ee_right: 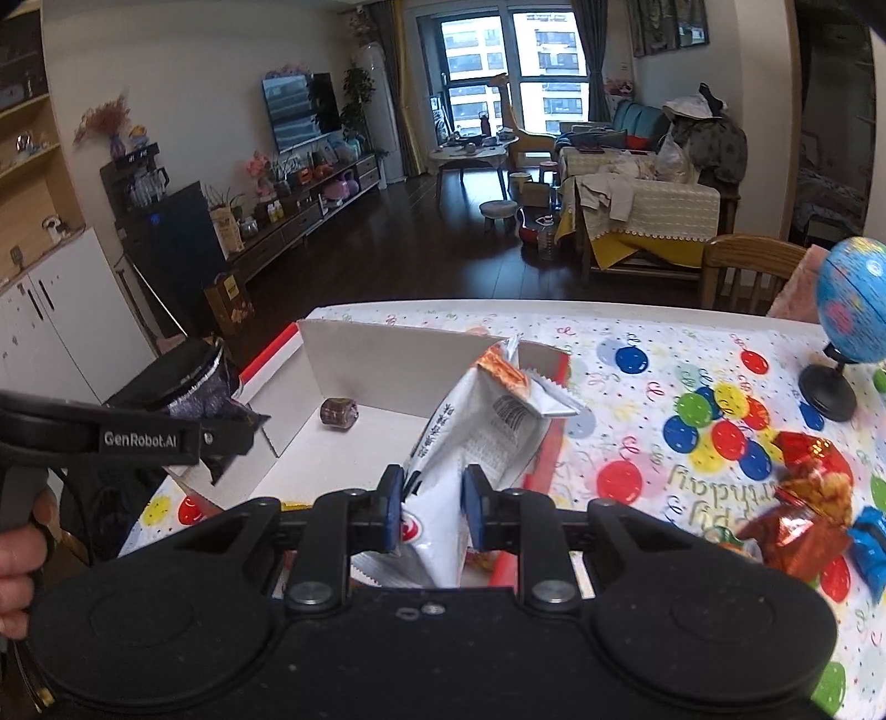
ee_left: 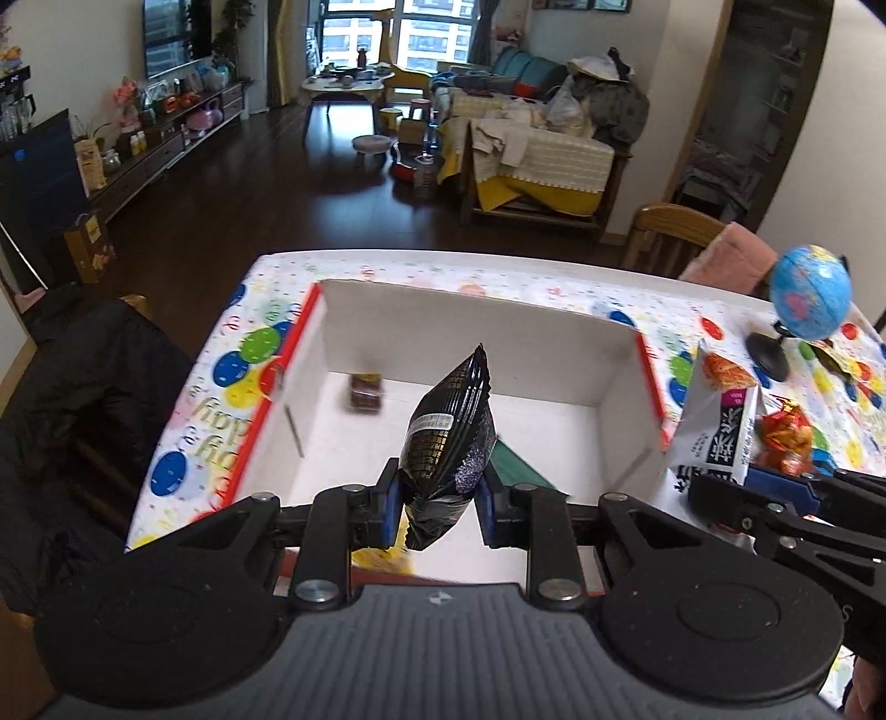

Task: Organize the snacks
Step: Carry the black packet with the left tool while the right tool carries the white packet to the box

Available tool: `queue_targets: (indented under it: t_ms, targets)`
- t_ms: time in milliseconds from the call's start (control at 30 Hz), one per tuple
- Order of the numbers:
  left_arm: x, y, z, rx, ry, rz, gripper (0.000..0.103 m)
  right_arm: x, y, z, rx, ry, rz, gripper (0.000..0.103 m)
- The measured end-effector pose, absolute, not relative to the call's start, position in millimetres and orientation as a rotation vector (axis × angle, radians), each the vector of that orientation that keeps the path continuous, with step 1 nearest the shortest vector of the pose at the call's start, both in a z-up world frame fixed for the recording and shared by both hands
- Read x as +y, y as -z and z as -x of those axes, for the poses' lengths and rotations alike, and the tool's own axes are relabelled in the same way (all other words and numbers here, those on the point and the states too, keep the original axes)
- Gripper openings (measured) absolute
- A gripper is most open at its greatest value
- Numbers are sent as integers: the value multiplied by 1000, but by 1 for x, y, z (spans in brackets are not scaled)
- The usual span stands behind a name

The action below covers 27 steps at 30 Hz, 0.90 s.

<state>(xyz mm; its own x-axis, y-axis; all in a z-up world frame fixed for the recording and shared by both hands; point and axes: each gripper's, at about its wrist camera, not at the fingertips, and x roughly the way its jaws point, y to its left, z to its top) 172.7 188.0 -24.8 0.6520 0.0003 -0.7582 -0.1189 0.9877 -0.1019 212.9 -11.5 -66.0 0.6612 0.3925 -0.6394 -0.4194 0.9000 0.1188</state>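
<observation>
Carrying both packets at once, I have my left gripper (ee_left: 437, 512) clamped on the black snack pouch (ee_left: 448, 437) over the white box (ee_left: 554, 354) and my right gripper (ee_right: 429, 512) clenched on the white snack bag (ee_right: 476, 443) beside it, ready for dropping in.

Dim daylight from far window (ee_left: 398, 27); fisheye edge bending; slight motion blur.

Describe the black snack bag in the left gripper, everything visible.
The black snack bag is a glossy pouch with gold print, a pale label panel and a crimped top seam. It stands upright, tipped slightly right, pinched near its crumpled lower end between the left gripper's blue pads. It hangs above the open white box. Nothing else visibly touches it.
</observation>
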Motion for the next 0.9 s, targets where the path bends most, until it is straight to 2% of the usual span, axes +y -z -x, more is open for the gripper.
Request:
queue_targets:
  t_ms: [600, 900]
  targets:
    - [225, 78, -227, 974, -104, 101, 26, 41, 115, -253, 828, -489, 115, 21]
    - [224, 102, -243, 1044, -83, 47, 26, 53, 131, -261, 873, -489, 142, 16]
